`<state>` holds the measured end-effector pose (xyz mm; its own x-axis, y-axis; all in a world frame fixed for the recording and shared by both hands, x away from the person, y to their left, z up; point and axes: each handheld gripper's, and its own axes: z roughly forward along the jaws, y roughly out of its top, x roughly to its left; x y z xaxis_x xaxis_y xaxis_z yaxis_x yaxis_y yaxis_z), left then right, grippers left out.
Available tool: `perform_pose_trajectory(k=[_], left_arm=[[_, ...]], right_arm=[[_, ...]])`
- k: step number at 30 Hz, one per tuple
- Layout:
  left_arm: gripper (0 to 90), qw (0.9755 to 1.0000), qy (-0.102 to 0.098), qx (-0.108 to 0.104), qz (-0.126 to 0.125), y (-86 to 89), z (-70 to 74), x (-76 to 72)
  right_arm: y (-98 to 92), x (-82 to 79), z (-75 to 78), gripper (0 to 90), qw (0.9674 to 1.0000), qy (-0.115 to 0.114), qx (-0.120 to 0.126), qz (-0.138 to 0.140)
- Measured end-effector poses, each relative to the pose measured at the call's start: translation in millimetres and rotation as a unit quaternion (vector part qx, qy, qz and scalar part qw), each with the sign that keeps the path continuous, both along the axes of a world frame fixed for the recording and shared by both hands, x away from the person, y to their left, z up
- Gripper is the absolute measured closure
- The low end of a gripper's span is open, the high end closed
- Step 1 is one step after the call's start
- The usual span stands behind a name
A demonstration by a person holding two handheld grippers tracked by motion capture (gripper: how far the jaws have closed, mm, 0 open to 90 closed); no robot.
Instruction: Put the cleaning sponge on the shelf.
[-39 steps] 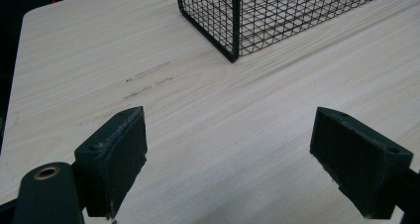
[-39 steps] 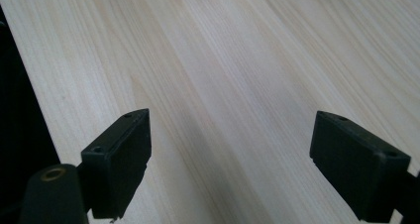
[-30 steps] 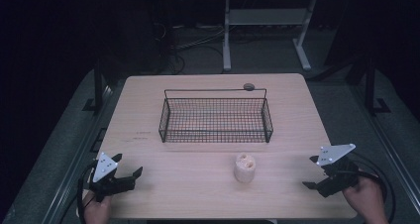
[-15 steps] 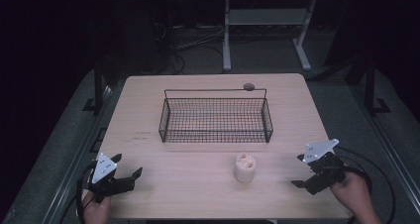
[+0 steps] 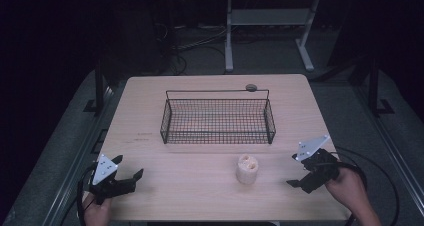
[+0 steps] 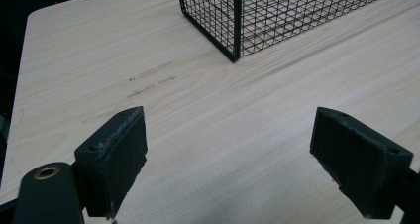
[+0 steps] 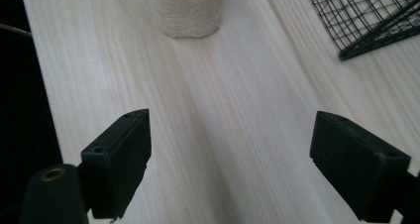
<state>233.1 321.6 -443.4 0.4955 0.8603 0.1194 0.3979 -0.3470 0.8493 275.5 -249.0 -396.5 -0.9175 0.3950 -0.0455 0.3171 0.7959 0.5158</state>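
Near the table's front edge, both tongs are spread wide, nothing pinched.
Right gripper [image 5: 303,176] sits near the loofah chunk [image 5: 247,169]; left gripper [image 5: 121,177] is well apart. That upright piece looks tippy, so I'd guess a crooked jaw nudge topples it.

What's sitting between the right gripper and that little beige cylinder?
Nothing. In the right gripper view, bare wooden table runs from the open jaws up to the beige cylinder. The high view agrees: right gripper, then a bare gap. The wire basket sits off to the side.

Bare table [image 5: 190,186] btwn grippers; only beige roll [image 5: 247,168], basket [image 5: 218,120] obstruct
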Motion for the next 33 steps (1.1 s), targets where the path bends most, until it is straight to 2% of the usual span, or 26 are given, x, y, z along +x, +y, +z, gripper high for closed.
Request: perform_pose_trajectory(k=[17,33], left_arm=[[13.7,1.0,-0.001,-0.001,0.003,1.3,0.6,-0.6],[13.7,1.0,-0.002,-0.002,0.004,2.4,0.5,-0.8]], right_arm=[[21.6,1.6,11.8,14.7,0.9997,0.005,-0.007,0.023],[40.9,7.2,16.8,14.8,0.9994,0.015,-0.021,0.022]])
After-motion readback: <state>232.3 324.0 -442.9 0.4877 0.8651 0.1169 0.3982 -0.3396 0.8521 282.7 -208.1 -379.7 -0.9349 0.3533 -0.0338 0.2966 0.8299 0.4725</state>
